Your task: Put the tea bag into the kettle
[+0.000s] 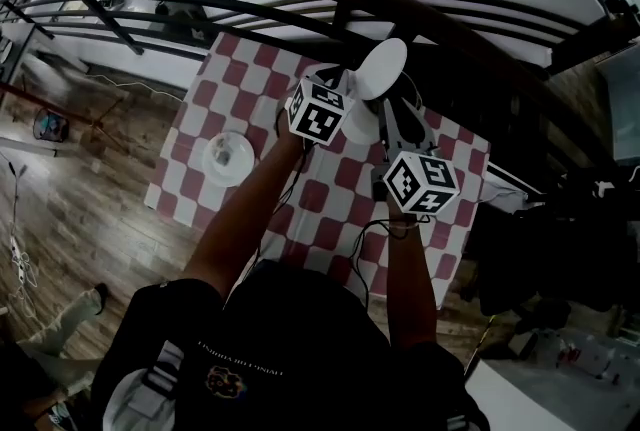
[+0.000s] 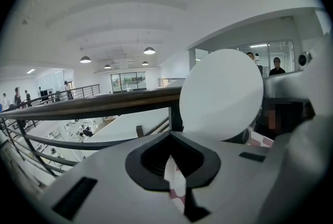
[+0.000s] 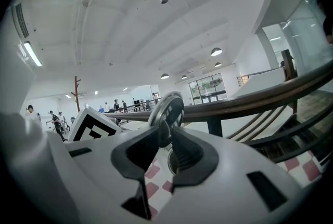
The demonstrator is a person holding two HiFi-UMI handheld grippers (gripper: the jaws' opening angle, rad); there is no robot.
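Kettle (image 1: 355, 127) stands white and round on the counter, on a red-and-white checked cloth (image 1: 205, 109), toward the cloth's far edge. Both my grippers are drawn in close to it.

My right gripper (image 3: 164, 134) comes at it from the right. Its fingers are partly open and clamped on the small knob of the kettle's lid (image 3: 167, 106), which they hold up on edge, tilted, above the kettle's body. From the head view the lid is a pale disc just beyond the kettle. From the left gripper view it fills the space up and to the right of my left fingers, close by. Down through the gap under my right fingers I see a round metal rim (image 3: 171, 161) against the checked cloth, below the lid in that view.

My left gripper (image 2: 171, 133) hangs at the kettle's left side, its marker cube just beside the kettle in the head view. Its fingers are closed, tip against tip. In the narrow wedge below the tips a white sliver (image 2: 175, 175) shows, with a bit of pink under it. Whether that is the tea bag pinched there or only cloth seen through the slit, I cannot tell.

Well off to the left on the cloth sits a white saucer (image 1: 228, 157) with something clear on it. A dark handrail (image 2: 93, 106) runs past the counter's far side.
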